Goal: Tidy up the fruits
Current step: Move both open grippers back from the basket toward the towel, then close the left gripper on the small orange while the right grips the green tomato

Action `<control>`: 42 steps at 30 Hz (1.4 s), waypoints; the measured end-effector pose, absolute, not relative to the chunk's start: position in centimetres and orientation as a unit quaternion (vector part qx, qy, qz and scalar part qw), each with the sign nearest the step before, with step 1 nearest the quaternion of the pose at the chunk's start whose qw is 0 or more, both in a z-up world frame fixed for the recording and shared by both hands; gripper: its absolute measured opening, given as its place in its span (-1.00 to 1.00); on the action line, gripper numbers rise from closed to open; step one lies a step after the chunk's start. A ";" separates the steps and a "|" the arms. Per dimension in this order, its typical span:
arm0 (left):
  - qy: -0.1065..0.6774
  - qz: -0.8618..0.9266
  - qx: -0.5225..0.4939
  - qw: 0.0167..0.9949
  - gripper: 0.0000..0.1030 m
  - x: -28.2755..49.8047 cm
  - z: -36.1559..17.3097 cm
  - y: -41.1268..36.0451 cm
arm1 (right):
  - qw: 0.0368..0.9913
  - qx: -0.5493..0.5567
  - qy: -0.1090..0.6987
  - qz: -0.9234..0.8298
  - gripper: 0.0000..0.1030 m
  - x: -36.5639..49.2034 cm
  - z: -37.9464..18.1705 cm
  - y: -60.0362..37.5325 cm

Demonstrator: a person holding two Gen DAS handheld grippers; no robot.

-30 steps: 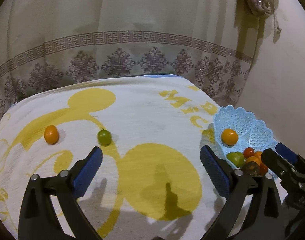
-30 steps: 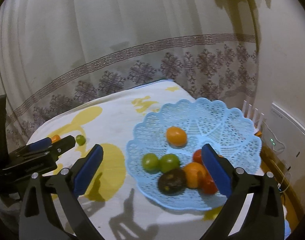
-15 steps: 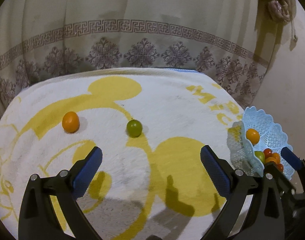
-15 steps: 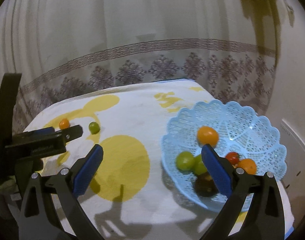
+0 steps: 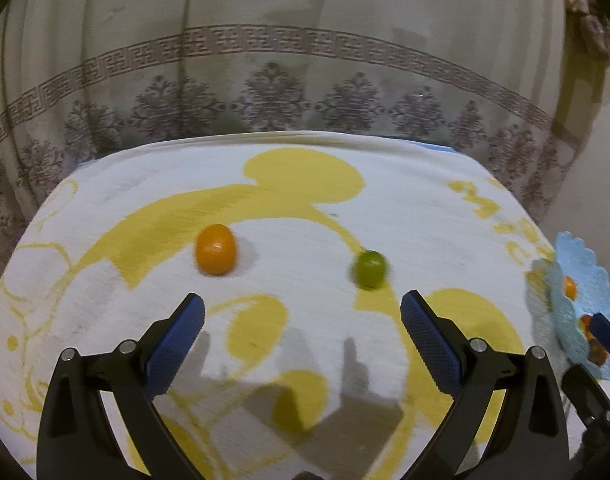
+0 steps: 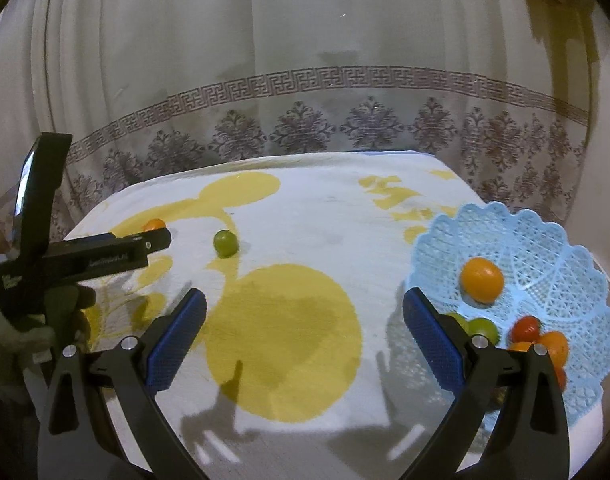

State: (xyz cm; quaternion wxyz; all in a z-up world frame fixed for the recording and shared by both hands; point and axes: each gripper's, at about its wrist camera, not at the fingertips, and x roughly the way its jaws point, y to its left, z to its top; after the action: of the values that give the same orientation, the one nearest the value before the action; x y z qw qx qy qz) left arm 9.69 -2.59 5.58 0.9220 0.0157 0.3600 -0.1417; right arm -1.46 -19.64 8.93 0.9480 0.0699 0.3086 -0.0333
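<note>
On the cloth, an orange fruit lies left of a green fruit, both beyond the empty, wide-spread left gripper. Farther right, the basket holds more fruit; the right gripper gapes empty beside it.

No text can be read; the white print on the left tool and the yellow letters on the cloth are illegible
</note>
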 end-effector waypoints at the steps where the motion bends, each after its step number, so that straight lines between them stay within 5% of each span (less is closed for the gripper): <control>1: 0.361 -0.138 0.015 0.922 0.90 10.1 5.5 -2.2 | 0.947 0.070 0.311 -0.031 0.94 -1.2 8.9 -19.6; 15: 0.385 -0.098 0.015 0.917 0.85 16.2 3.4 0.9 | 0.936 0.086 0.341 -0.002 0.94 2.2 8.0 -18.8; 21: 0.399 -0.107 0.015 0.911 0.56 17.8 2.5 0.3 | 0.934 0.076 0.350 -0.002 0.94 3.8 7.5 -18.2; 32: 0.412 -0.098 -0.014 0.906 -0.28 19.3 1.4 1.4 | 0.928 0.049 0.368 0.009 0.94 7.5 6.1 -16.3; 42: 0.407 -0.103 -0.030 0.907 -0.28 19.2 1.5 1.9 | 0.917 0.059 0.395 0.018 0.94 12.7 4.1 -14.9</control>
State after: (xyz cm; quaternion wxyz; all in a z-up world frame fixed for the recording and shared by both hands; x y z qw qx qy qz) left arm 19.15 1.89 1.50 0.9070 -0.0303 0.4072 -0.1028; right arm 12.67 -14.87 4.06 0.9165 0.0586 0.3952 0.0184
